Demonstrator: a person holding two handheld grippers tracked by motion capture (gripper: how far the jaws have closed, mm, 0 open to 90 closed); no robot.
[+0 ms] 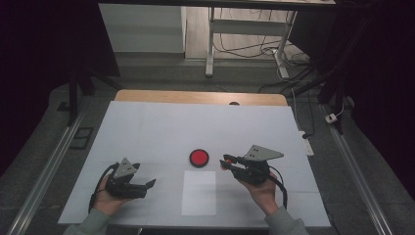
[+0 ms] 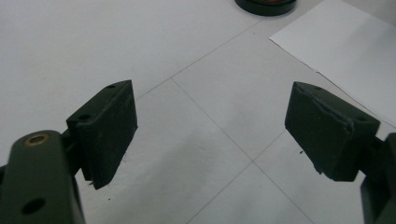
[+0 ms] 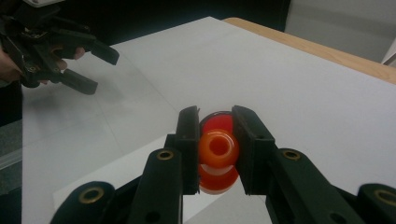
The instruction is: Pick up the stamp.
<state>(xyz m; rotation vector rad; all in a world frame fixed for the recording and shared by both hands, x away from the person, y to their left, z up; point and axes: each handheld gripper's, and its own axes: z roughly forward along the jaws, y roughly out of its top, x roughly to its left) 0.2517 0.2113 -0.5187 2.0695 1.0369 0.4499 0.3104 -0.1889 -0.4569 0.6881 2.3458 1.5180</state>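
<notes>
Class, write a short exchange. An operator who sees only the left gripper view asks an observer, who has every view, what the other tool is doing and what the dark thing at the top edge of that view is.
Operator: My left tool stands open with nothing between its jaws. What is the other one doing?
Observer: The right tool is shut on a small orange ring.
Operator: Something dark sits at my top edge. What is it?
Observer: A red disc with a black rim, lying flat just beyond the far edge of the paper sheet.
</notes>
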